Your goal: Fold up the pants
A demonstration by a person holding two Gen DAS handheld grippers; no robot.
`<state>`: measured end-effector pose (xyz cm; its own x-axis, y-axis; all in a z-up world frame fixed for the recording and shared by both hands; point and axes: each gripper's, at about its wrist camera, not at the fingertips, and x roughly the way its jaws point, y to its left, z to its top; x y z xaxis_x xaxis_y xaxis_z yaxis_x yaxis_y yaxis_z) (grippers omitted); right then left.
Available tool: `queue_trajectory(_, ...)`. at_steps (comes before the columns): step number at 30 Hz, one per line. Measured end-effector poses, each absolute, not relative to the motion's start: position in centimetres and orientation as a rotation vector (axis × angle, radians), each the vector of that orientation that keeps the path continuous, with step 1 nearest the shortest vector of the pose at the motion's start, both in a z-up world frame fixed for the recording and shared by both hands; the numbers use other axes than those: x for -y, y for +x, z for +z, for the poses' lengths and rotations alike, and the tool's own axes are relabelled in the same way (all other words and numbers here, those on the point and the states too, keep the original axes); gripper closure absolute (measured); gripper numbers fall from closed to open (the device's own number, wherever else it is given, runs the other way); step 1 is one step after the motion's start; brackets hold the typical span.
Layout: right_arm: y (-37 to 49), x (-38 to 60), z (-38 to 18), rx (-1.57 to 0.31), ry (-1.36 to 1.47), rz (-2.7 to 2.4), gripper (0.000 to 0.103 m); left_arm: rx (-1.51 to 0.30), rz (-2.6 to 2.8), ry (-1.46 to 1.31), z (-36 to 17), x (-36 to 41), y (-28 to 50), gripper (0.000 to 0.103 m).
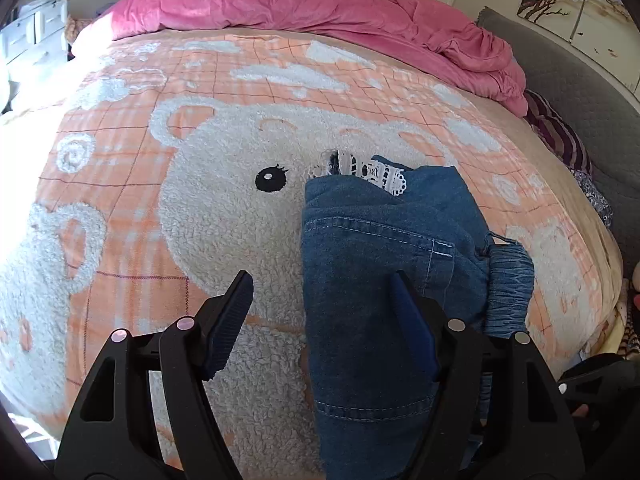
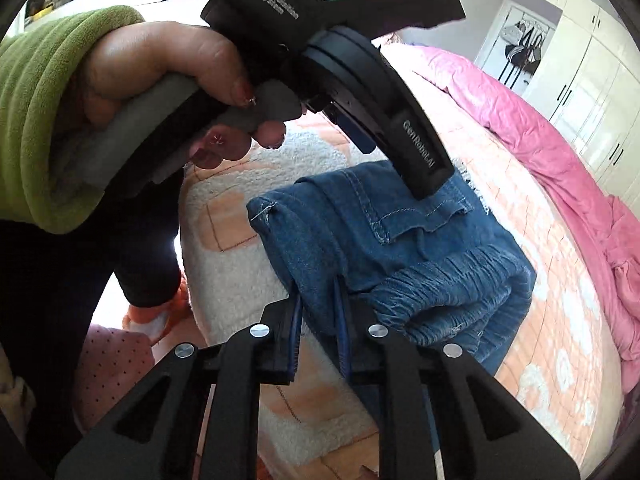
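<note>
While daylight floods the room, a pair of blue denim pants lies already folded into a compact bundle on the bed, toward its near edge, resting on a fleecy peach blanket with a large white bear pattern. A strip of white lace trim pokes out at the bundle's far end, and the gathered elastic waistband faces the right side.

At the near edge of the bundle, the right gripper is clenched on a fold of denim, the cloth pinched between its narrow jaws. Beside it, the left gripper stands released, its jaws spread; one finger sits over the denim and the other over bare blanket, with nothing pinched. A person's left hand, in a green fleece sleeve, wraps that gripper's grey handle.

Judging by its drape, the denim is soft and limp yet fairly thick, not slippery and not fragile. Stacked layers would likely slide apart if lifted by one corner, so a hold on the stitched seam or folded edge, through all layers, looks safest; the stretchy waistband would give under a pull.

White lettering on the left gripper reads "GenRoboAI"; smaller text on its top seems to say "Data Acquisition System".
</note>
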<state>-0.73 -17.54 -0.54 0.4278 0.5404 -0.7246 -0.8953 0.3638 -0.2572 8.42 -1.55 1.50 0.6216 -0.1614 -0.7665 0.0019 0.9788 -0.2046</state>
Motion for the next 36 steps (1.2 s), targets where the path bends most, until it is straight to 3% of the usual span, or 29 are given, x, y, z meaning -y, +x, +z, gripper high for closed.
queue_trajectory(5, -0.7, 19.9, 3.3, -0.563, -0.490, 1.081, 0.058, -0.863, -0.078, -0.209, 1.8, 1.1, 7.8, 0.040)
queue_trajectory(7, 0.0, 21.2, 4.9, -0.527, -0.383, 1.062, 0.042, -0.853, -0.072, -0.213, 2.0, 1.1, 7.6, 0.040)
queue_trajectory(14, 2.9, 25.2, 7.9, -0.431, -0.160, 0.847, 0.032, -0.768, -0.053, -0.144, 3.5, 1.8, 6.2, 0.040)
queue_trajectory(16, 3.3, 26.3, 8.3, -0.413, -0.119, 0.812, 0.023, -0.757, -0.056, -0.129, 3.8, 1.9, 5.8, 0.040)
queue_trajectory(36, 6.2, 28.9, 6.0, -0.510, -0.083, 0.600, 0.012, -0.729, -0.047, -0.084, 4.4, 2.6, 4.8, 0.030)
